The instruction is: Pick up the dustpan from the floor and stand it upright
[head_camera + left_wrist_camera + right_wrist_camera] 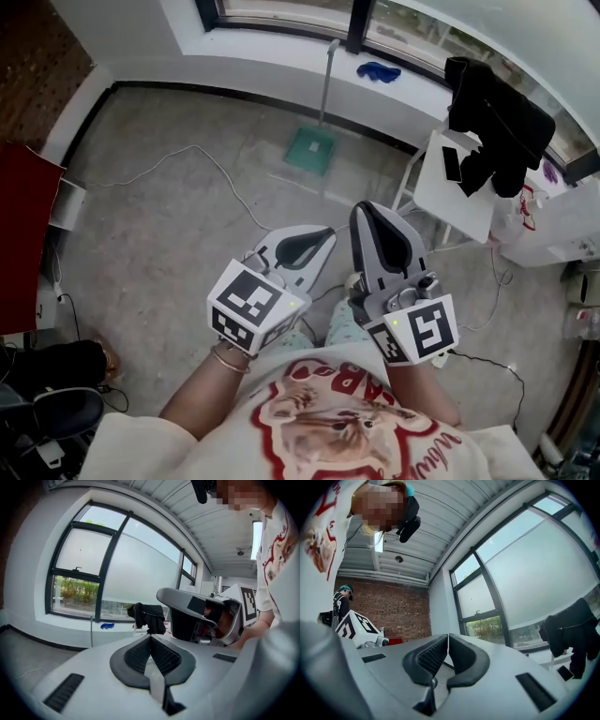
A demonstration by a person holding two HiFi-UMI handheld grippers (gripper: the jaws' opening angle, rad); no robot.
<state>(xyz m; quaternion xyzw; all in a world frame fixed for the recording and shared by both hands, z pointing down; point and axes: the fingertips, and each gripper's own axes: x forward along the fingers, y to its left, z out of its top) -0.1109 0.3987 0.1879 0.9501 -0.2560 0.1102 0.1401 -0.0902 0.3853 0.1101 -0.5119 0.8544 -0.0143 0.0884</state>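
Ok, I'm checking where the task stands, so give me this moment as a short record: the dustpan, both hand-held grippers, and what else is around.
dustpan: green, pan on the floor by the window wall, long handle up against the sill, untouched
left hand-held gripper: jaws together, empty
right hand-held gripper: jaws together, empty
sill: blue item
white table: phone on it, black garment hanging at its far side
floor: white cable

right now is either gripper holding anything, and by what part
Nothing is held. The left gripper and the right gripper both have their jaws shut together on nothing; the dustpan stands by the window wall, untouched.
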